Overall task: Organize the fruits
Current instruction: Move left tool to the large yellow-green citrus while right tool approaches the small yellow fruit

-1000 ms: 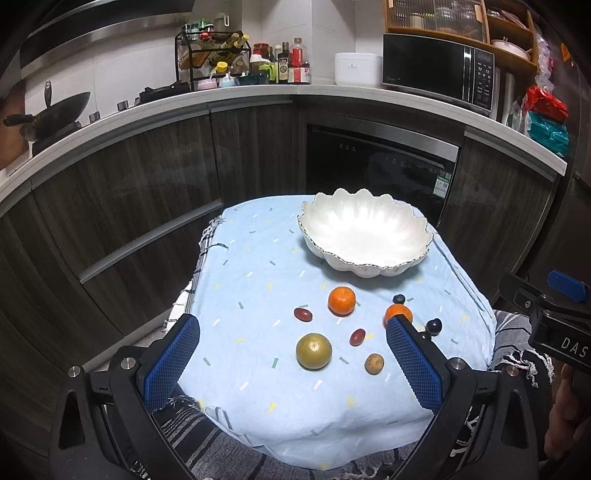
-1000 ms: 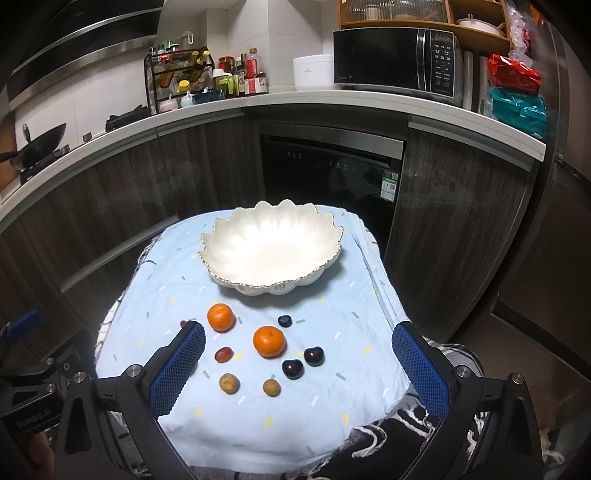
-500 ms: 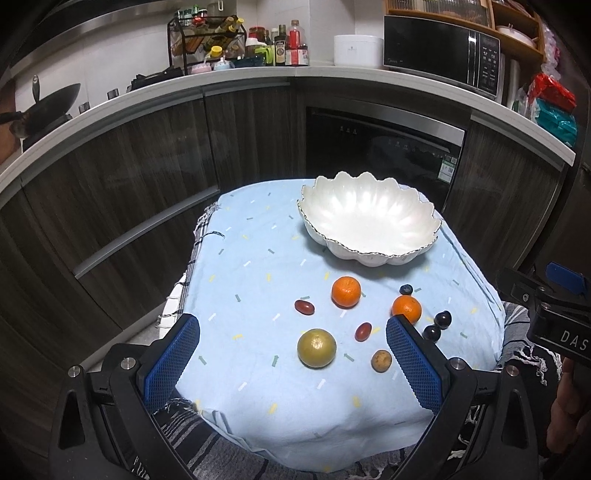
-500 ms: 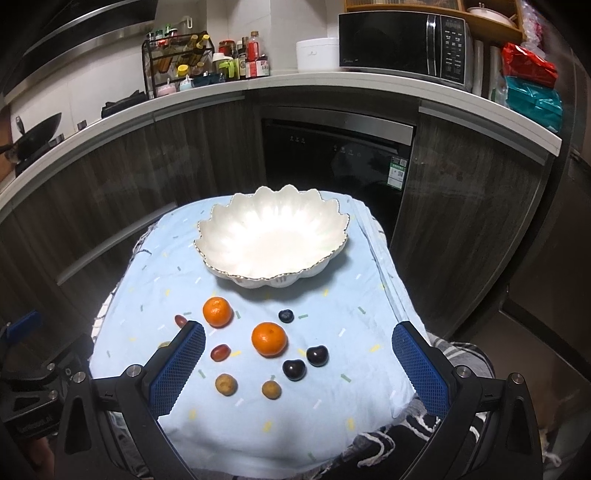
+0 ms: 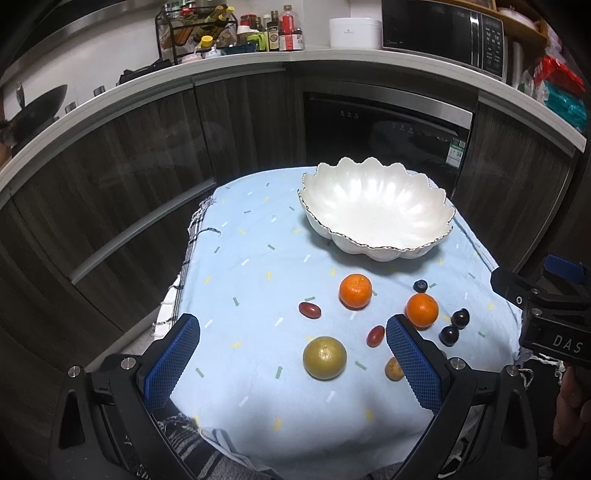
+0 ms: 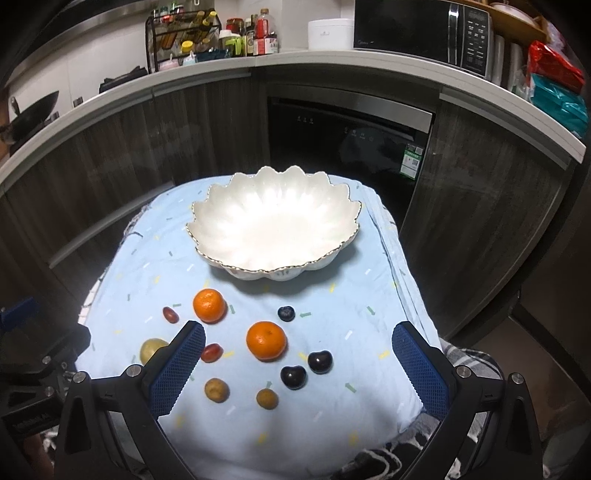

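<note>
A home kitchen: a microwave (image 6: pixel 421 33) and bottled condiments (image 6: pixel 258 35) line the curved counter (image 6: pixel 332 59) above dark cabinets (image 6: pixel 207 122), a wok (image 6: pixel 35 110) at left

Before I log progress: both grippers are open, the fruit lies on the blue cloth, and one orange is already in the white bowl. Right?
Not quite. The bowl is empty in the right wrist view; both oranges lie on the cloth. The left gripper and right gripper are open.

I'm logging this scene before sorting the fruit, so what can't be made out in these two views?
- Left wrist view: a small brown fruit is partly hidden by the left gripper's pad.
- Right wrist view: the yellow-green fruit is partly behind the right gripper's pad.
- Both views: bottle labels on the counter are too small to read.
</note>
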Motion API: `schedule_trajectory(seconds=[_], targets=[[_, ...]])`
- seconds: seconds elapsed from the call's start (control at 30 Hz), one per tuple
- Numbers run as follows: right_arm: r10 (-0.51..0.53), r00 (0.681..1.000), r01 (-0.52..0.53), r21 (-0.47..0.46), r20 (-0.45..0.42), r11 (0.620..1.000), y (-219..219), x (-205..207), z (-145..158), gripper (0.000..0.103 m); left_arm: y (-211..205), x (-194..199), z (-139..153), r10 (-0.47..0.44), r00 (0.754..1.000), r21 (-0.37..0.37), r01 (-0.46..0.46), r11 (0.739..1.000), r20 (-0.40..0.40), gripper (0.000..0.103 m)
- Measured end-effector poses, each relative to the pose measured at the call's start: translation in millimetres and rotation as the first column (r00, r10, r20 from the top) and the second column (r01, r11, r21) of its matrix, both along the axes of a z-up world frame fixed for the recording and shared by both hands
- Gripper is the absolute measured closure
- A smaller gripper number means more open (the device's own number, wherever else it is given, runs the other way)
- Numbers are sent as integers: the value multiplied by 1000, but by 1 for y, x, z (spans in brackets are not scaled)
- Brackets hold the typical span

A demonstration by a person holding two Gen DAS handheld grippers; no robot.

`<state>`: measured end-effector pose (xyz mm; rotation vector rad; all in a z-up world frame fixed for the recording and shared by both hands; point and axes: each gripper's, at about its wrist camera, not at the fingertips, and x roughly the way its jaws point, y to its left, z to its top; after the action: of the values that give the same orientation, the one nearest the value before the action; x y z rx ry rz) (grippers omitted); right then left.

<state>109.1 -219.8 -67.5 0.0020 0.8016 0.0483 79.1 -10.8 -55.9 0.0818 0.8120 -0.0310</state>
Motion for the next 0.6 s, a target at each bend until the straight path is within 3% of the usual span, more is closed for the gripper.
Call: schedule_trajectory(seconds=[0.5,0.6], targets=[[42,996,-42,-5,-75,999,2,20,-34,1,-11,22,-35,-60,994,-8,60,998,-86,1],[53,993,-54,-2,-109,999,5,20,-44,6,-12,24,-44,-76,990,-22,74,997,-118,5]])
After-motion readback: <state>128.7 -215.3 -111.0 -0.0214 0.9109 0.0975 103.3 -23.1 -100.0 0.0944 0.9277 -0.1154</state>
